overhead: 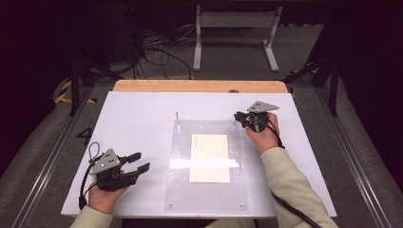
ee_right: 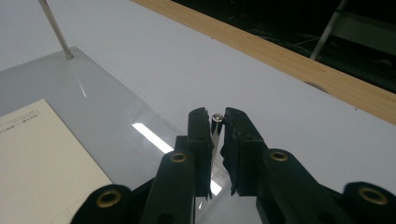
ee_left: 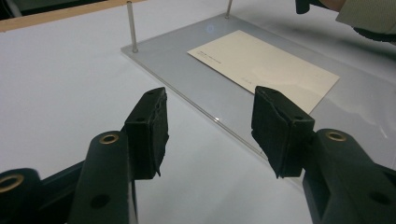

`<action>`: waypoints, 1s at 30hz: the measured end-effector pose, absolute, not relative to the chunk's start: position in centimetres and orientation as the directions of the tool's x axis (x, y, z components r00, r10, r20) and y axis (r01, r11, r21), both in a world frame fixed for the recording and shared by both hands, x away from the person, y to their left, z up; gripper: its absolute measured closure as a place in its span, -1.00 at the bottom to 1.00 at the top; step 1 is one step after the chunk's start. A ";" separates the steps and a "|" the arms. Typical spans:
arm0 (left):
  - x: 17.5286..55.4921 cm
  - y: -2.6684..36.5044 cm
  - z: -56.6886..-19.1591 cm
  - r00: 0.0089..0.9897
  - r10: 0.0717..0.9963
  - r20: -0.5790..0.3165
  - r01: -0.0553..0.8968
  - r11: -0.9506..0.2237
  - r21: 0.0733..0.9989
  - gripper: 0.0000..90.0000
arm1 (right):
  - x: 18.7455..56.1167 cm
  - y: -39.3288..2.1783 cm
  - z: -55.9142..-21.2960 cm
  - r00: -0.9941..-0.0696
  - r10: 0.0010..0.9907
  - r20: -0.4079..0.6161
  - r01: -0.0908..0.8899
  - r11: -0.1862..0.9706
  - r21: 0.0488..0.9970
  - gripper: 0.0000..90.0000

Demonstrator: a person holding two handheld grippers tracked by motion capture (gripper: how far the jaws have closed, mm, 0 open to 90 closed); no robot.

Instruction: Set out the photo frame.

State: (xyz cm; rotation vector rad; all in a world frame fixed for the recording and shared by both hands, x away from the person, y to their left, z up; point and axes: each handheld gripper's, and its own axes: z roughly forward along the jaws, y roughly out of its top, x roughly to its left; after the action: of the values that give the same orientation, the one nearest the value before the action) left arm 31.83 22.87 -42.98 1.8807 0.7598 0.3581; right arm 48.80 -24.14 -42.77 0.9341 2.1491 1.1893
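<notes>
A clear acrylic plate (overhead: 206, 194) lies in the middle of the white table, with a cream card (overhead: 209, 157) on it. A thin metal post (overhead: 177, 116) stands upright at the plate's far left corner. At the far right corner my right gripper (overhead: 239, 118) is shut on the second post (ee_right: 216, 117), whose shiny top shows between the jaw tips (ee_right: 217, 122). My left gripper (overhead: 143, 161) rests at the table's near left, open and holding nothing. Its view (ee_left: 210, 126) looks across the plate's edge (ee_left: 187, 70) toward the card (ee_left: 266, 65).
A wooden strip (overhead: 199, 86) runs along the white tabletop's (overhead: 138, 118) far edge. Beyond it, a white stand (overhead: 235, 28) and loose cables (overhead: 157, 52) sit on the floor. The person's sleeve (overhead: 290, 185) crosses the near right of the table.
</notes>
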 end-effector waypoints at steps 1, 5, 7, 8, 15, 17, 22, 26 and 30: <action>31.9 22.8 -43.0 0.756 0.649 -0.087 0.337 -0.272 0.902 0.03 | 48.9 -24.1 -42.8 -0.632 0.768 -0.103 0.325 0.384 0.865 0.85; 32.0 22.6 -43.0 0.761 0.642 -0.089 0.337 -0.274 0.901 0.03 | 49.0 -24.0 -43.0 -0.627 0.774 -0.083 0.334 0.364 0.870 0.88; 32.1 22.5 -43.1 0.765 0.637 -0.092 0.336 -0.274 0.901 0.03 | 49.0 -24.0 -43.0 -0.621 0.781 -0.072 0.341 0.352 0.872 0.88; 32.1 22.4 -43.1 0.765 0.637 -0.094 0.340 -0.275 0.899 0.02 | 49.1 -24.0 -43.0 -0.616 0.785 -0.061 0.349 0.342 0.873 0.89; 32.0 22.0 -43.0 0.776 0.625 -0.086 0.327 -0.281 0.902 0.02 | 49.6 -24.1 -43.2 -0.605 0.796 -0.004 0.389 0.301 0.871 0.89; 32.0 22.0 -43.0 0.777 0.624 -0.083 0.324 -0.283 0.903 0.01 | 49.9 -24.3 -43.4 -0.602 0.798 0.019 0.398 0.280 0.874 0.90; 31.9 21.8 -43.0 0.781 0.619 -0.079 0.320 -0.288 0.903 0.01 | 50.3 -24.2 -43.5 -0.581 0.812 0.054 0.426 0.247 0.871 0.90; 31.9 21.7 -42.9 0.785 0.615 -0.073 0.314 -0.293 0.903 0.01 | 50.6 -24.3 -43.6 -0.575 0.814 0.077 0.440 0.229 0.868 0.91; 31.8 21.6 -42.9 0.787 0.614 -0.067 0.309 -0.297 0.904 0.01 | 51.0 -24.2 -43.5 -0.562 0.820 0.110 0.467 0.205 0.860 0.91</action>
State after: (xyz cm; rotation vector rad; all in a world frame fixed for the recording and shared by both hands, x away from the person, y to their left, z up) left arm 31.83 21.60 -42.93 1.9010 0.6996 0.3542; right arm 51.05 -24.25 -43.49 1.2012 2.1149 1.3026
